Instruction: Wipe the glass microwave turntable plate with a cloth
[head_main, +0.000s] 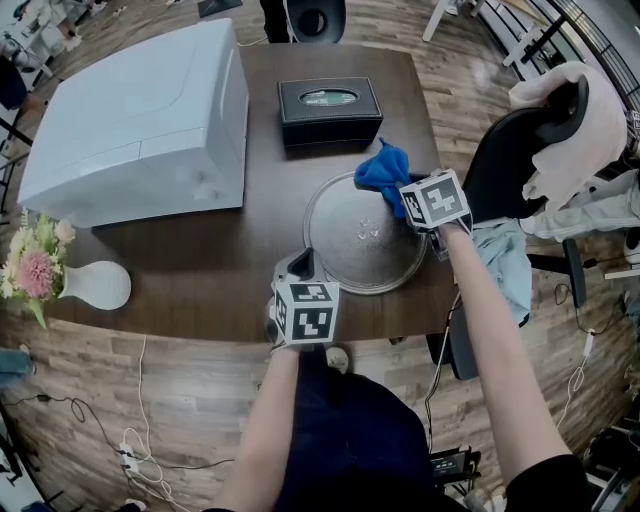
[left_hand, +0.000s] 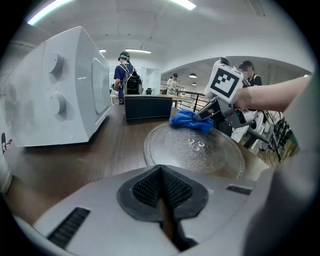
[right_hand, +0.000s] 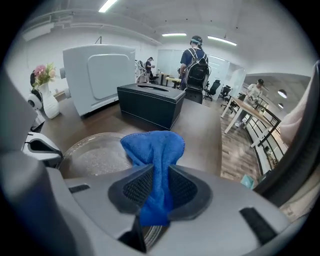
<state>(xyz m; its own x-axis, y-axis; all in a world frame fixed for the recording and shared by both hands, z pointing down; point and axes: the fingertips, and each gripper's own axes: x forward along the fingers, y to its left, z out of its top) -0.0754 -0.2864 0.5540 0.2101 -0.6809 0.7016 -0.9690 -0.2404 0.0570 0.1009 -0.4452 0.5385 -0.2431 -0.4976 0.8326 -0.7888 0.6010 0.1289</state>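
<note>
- Dark wooden table (head_main: 200, 250): everything is carried on it, with a white microwave oven (head_main: 140, 120) set at its far left.
- Round clear glass turntable plate (head_main: 335, 262): laid flat near the table's front edge, right of centre and out of the oven. Most of its surface is judged unwiped.
- Black rectangular tissue box (head_main: 330, 108): placed just beyond the plate, so strokes are best kept short of it.
- Crumpled blue cloth (right_hand: 152, 145): rested on the plate's far-right rim and bunched, so little of it is in contact. It should be pressed flatter, then swept in overlapping arcs from rim to centre.
- Right gripper (right_hand: 155, 192): jaws are clamped on the cloth's tail.
- Left gripper (left_hand: 161, 192): jaws are closed together on nothing, just beside the near-left rim. Contact can't be confirmed. The plate is likely to slide, so the rim should be braced here.
</note>
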